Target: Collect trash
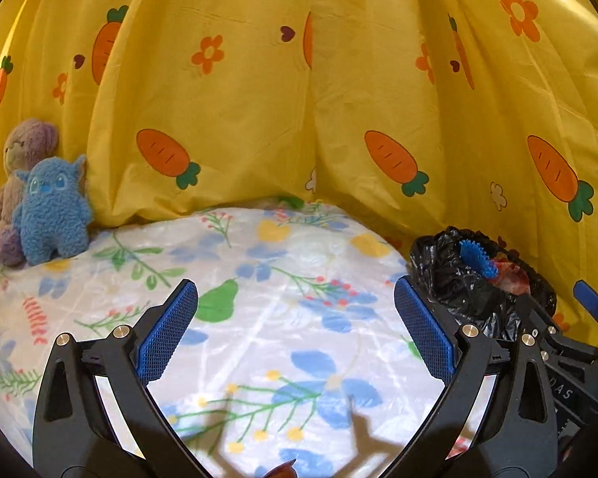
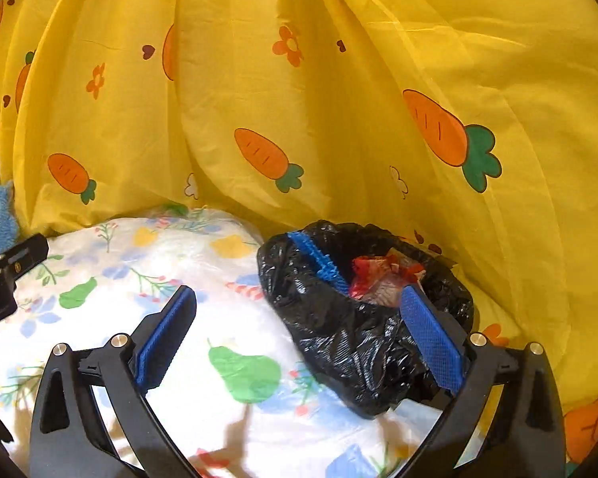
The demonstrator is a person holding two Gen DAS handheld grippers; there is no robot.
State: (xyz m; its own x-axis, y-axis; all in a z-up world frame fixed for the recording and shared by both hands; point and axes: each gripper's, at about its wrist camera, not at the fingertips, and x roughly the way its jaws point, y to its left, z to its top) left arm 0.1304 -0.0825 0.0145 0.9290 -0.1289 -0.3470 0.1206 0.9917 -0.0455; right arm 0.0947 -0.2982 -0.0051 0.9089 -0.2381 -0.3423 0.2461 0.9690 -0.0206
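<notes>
crumpled black plastic trash bag (image 2: 362, 318), contents half hidden: red scraps, blue spiky piece. sits on floral bed sheet (image 2: 203, 398), by right claw (image 2: 299, 342)'s right pad. both claws spread, empty; left claw (image 1: 297, 330) apart.

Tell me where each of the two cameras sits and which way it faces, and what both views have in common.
Left wrist: on the left gripper, facing the floral sheet and yellow carrot curtain; its open fingers show, the right gripper at the right edge.
Right wrist: on the right gripper, facing the black trash bag; open fingers show, the left gripper at the left edge.
Shared: sheet, curtain, bag, blue plush toy.
</notes>
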